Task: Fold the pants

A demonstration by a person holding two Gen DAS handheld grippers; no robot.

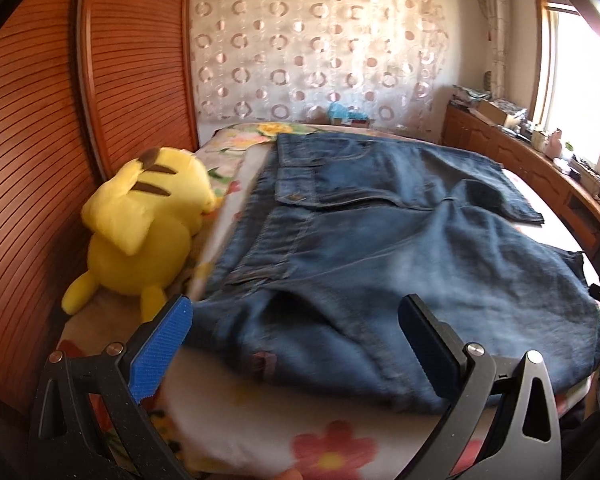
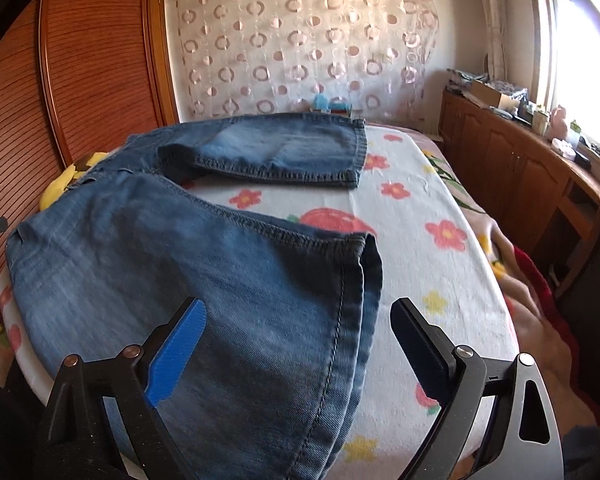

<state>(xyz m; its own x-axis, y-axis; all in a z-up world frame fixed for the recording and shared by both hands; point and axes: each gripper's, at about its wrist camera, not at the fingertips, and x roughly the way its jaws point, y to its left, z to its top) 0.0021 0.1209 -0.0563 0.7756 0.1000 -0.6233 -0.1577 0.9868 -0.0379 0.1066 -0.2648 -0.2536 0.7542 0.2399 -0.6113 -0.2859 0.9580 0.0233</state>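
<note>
Blue denim shorts (image 1: 380, 240) lie spread flat on a floral bedsheet (image 1: 332, 444), waistband toward the left, two legs toward the right. My left gripper (image 1: 296, 312) is open, its blue-padded fingers (image 1: 162, 344) either side of the near waistband corner, holding nothing. In the right wrist view the shorts (image 2: 188, 264) show both legs apart, the far leg (image 2: 284, 152) and the near leg hem (image 2: 356, 304). My right gripper (image 2: 300, 316) is open over the near leg's hem, empty.
A yellow plush toy (image 1: 140, 224) sits at the bed's left edge beside a wooden slatted wardrobe (image 1: 60, 120). A wooden cabinet (image 2: 520, 168) with clutter runs along the right under the window. A patterned curtain (image 2: 300, 40) hangs behind. A red blanket (image 2: 536, 280) lies at the right edge.
</note>
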